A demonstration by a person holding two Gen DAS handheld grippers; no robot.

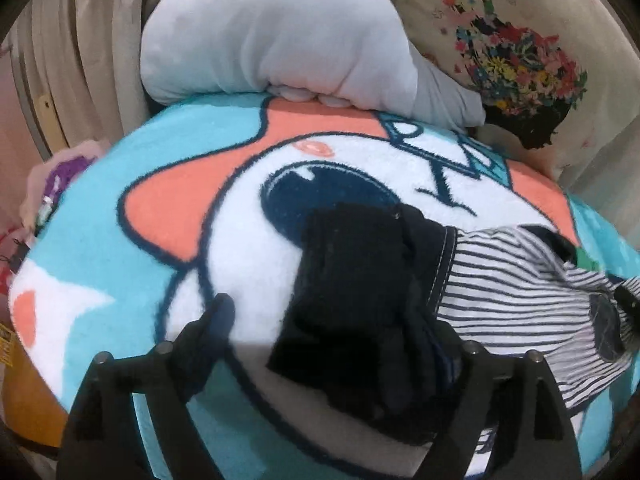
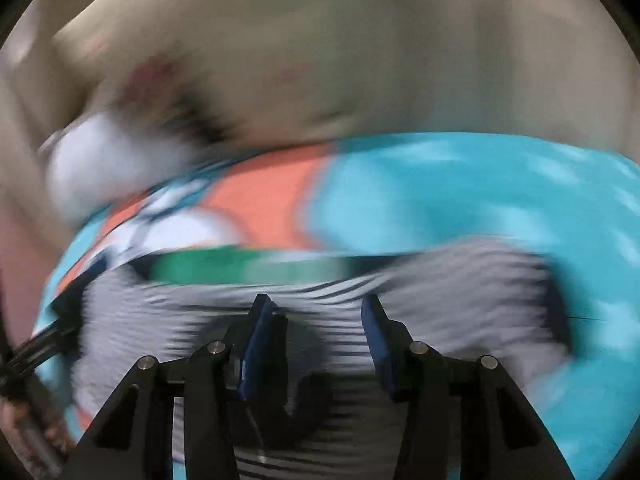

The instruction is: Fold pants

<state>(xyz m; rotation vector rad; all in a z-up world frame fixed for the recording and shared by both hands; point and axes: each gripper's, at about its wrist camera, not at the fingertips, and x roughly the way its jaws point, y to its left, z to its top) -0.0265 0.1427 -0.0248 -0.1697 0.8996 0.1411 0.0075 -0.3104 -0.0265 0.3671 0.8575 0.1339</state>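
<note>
Black-and-white striped pants (image 1: 516,280) with a dark waistband lie on a cartoon-print blanket (image 1: 168,184). A dark folded part (image 1: 352,292) lies over their left end. My left gripper (image 1: 320,312) is open; its left finger (image 1: 216,320) rests on the blanket, and the dark cloth hides the right finger. In the blurred right wrist view my right gripper (image 2: 316,308) is open just above the striped pants (image 2: 460,280), with nothing between its blue pads (image 2: 256,344). A green strip (image 2: 248,266) shows at the pants' far edge.
A grey pillow (image 1: 272,36) and a floral-print cushion (image 1: 516,52) sit at the blanket's far edge. Beige curtains (image 1: 72,40) hang at the left. A purple-and-pink item (image 1: 60,176) lies by the blanket's left edge. The other gripper's tip (image 1: 624,300) shows at the right.
</note>
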